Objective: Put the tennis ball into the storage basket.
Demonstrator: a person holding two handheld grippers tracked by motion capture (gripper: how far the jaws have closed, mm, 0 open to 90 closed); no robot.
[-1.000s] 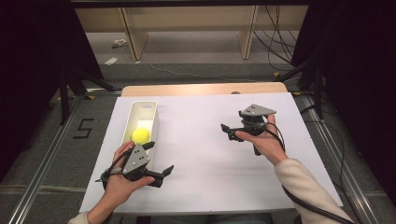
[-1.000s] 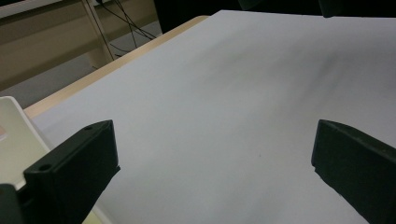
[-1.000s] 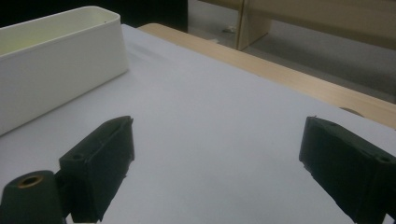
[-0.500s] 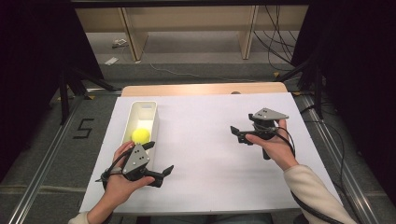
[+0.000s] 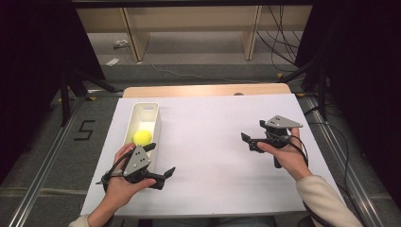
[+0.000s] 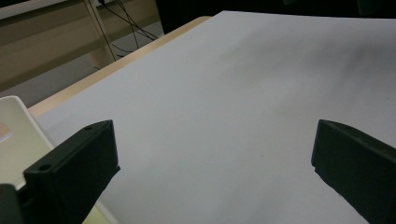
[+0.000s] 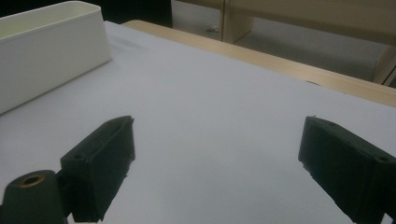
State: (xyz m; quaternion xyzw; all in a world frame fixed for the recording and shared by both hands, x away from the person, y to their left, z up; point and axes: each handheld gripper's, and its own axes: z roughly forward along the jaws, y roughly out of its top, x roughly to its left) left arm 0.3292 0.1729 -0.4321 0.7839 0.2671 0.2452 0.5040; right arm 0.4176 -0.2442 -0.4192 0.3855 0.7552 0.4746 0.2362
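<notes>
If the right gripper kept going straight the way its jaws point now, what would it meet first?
Probably the white bin. The right gripper points left across bare white sheet, open and empty. The bin sits off-centre in its own view, so it might pass the far end.

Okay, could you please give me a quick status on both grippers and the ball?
Left gripper open, empty, beside bin. Right gripper open, empty, over white sheet. Yellow ball in bin. Nothing in the way.
</notes>
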